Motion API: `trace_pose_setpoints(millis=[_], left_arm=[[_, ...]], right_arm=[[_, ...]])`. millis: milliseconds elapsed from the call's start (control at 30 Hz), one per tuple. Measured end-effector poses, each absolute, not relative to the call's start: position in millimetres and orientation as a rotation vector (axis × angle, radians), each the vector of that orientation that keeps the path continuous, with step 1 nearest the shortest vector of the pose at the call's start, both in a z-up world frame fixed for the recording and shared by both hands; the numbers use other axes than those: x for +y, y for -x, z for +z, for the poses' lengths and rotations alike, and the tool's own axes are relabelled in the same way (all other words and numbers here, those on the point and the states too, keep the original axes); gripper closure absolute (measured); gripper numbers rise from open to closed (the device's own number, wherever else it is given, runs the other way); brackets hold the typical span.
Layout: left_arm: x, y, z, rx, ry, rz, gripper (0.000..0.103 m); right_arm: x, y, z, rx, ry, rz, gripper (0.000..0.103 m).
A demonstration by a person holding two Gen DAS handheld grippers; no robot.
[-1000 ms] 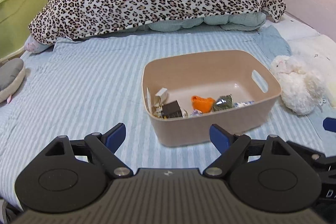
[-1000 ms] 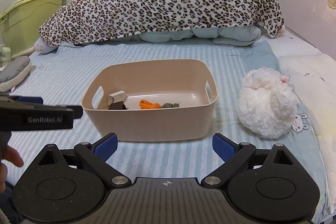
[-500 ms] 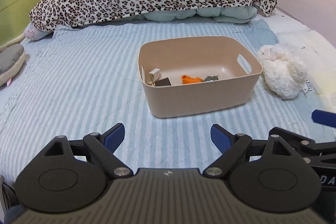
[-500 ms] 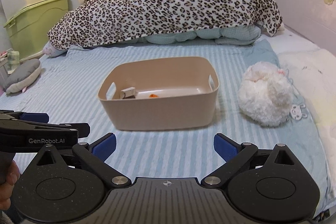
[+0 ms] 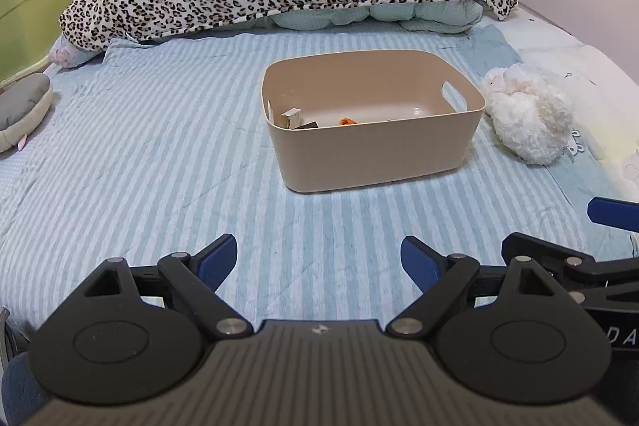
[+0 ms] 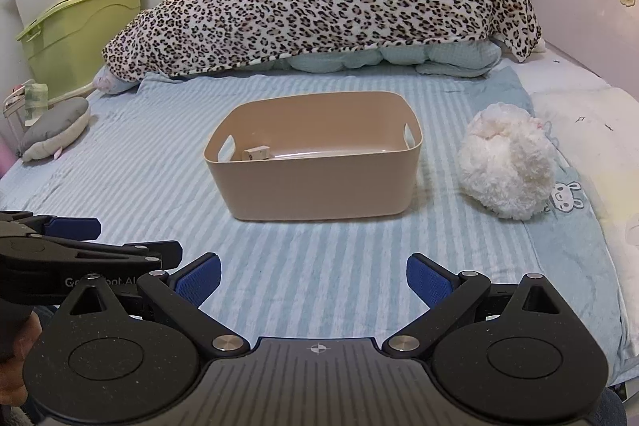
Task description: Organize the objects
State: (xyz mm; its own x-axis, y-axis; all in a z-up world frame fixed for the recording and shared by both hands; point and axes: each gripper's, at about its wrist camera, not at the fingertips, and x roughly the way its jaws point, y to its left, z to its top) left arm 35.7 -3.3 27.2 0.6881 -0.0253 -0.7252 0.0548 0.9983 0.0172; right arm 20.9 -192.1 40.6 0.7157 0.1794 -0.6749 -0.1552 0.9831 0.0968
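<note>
A tan plastic bin [image 5: 375, 154] stands on the striped bed sheet; it also shows in the right wrist view [image 6: 319, 186]. Inside it I see a small white box [image 5: 291, 116], a dark item beside it and an orange piece [image 5: 347, 121]. The white box shows in the right wrist view [image 6: 257, 152] too. My left gripper [image 5: 317, 262] is open and empty, well short of the bin. My right gripper [image 6: 313, 280] is open and empty, also short of the bin. The left gripper's body [image 6: 72, 250] shows at the left of the right wrist view.
A white plush toy [image 6: 505, 172] lies right of the bin. A leopard blanket [image 6: 319, 6] is heaped at the far end. A grey cushion [image 6: 56, 132] lies at the left edge. Green and cream storage boxes [image 6: 76, 26] stand at the left.
Both grippers have pulled back from the bin, which now looks smaller and farther. Less of its contents shows over the rim. Both jaws stay open.
</note>
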Motion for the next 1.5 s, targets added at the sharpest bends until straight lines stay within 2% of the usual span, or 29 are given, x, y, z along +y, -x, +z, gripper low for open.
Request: trace_pose_setpoints(millis=[833,1500], left_arm=[[4,9,40,0.768,-0.061,-0.034,0.013],[2,15,44,0.763,-0.065,-0.061,0.01]], right_arm=[[-200,11,47,0.742,-0.007,0.184,0.002],[-201,16,53,0.737,0.001,0.197,0.001]])
